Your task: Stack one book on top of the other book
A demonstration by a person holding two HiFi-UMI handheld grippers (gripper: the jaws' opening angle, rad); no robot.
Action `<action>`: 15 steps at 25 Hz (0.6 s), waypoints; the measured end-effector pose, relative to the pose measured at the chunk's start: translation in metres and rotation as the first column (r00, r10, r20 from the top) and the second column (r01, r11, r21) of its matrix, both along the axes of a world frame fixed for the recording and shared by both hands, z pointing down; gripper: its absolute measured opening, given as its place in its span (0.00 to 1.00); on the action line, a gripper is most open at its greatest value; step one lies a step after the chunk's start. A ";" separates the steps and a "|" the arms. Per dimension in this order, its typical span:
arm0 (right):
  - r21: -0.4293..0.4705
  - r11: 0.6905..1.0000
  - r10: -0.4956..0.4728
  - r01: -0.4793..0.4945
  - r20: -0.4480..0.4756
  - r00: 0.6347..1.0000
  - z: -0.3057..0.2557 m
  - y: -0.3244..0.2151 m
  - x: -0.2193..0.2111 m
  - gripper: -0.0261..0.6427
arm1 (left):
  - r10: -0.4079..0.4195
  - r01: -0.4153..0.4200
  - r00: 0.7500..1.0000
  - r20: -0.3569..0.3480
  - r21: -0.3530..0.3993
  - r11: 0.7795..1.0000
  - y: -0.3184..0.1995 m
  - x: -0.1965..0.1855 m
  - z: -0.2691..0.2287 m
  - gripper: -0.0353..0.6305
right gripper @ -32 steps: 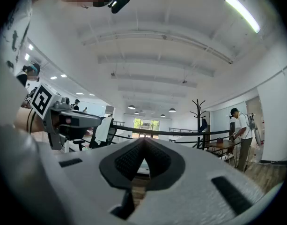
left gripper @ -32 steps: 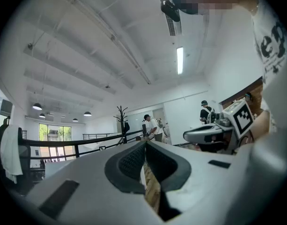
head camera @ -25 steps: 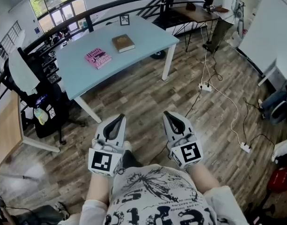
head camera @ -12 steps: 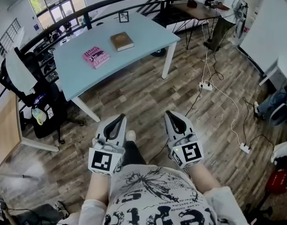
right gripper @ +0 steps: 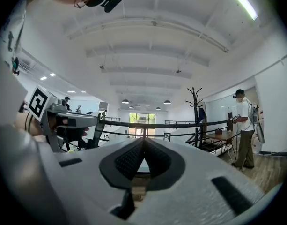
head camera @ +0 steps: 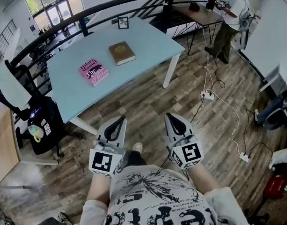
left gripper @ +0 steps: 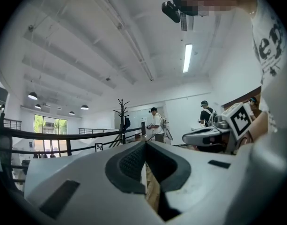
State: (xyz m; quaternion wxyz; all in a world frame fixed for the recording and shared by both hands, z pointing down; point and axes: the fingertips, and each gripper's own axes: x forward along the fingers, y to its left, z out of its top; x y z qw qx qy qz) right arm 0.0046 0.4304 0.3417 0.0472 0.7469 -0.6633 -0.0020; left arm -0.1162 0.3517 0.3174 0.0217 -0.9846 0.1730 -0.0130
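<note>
A pink book [head camera: 93, 71] and a brown book [head camera: 121, 53] lie apart on the pale blue table [head camera: 143, 36] in the head view. My left gripper [head camera: 122, 119] and right gripper [head camera: 169, 116] are held side by side over the wooden floor, well short of the table's near edge. Both point level toward the table. Each has its jaws shut with nothing between them. In the left gripper view [left gripper: 144, 142] and the right gripper view [right gripper: 143, 141] the tips meet. The books do not show in either gripper view.
A small framed picture [head camera: 123, 22] stands at the table's far edge. Black chairs [head camera: 38, 121] stand left of the table. A person [head camera: 230, 22] stands at a brown desk [head camera: 199, 13] far right. Cables and power strips [head camera: 208, 95] lie on the floor to the right. A black railing [head camera: 87, 15] runs behind the table.
The table and books have drawn nearer and slid lower in the head view as I walk toward them. Both grippers keep the same shut pose in front of me.
</note>
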 end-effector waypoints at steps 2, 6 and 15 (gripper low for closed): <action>0.000 1.000 0.003 -0.003 -0.001 1.000 -0.001 -0.035 0.017 0.03 | 0.001 -0.001 1.000 -0.010 0.015 1.000 -0.036 0.017 -0.004 0.07; -0.011 1.000 0.009 -0.009 0.005 1.000 -0.001 -0.110 0.046 0.03 | -0.001 0.001 1.000 -0.007 0.013 1.000 -0.110 0.044 -0.004 0.07; -0.029 0.999 -0.022 0.022 0.021 1.000 0.005 -0.234 0.069 0.03 | -0.066 0.066 0.998 0.000 0.010 0.998 -0.235 0.058 -0.005 0.07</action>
